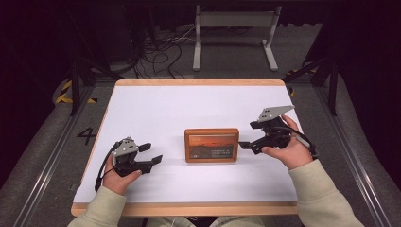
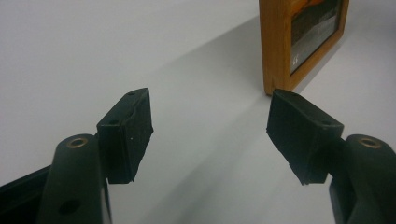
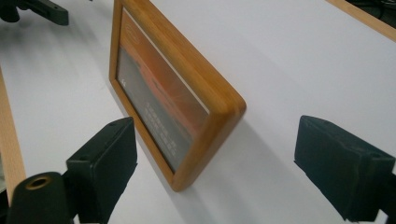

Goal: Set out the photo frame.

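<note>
In the high view the left tool [image 1: 153, 153] sits at the lower left of the frame with its jaws apart and nothing between them, held by the left hand [image 1: 118, 176], and the right tool [image 1: 247, 138] sits at the right of centre, jaws also spread and empty, held by the right hand [image 1: 288, 151]. Between the two, near the middle of the frame, a wooden picture frame [image 1: 211, 145] with an orange sunset picture stands on the white counter [image 1: 189, 104], apart from both tools. In the right gripper view the picture frame [image 3: 187, 93] rises between and beyond the two spread jaws, and in the left gripper view its corner [image 2: 280, 46] shows at the upper right.
</note>
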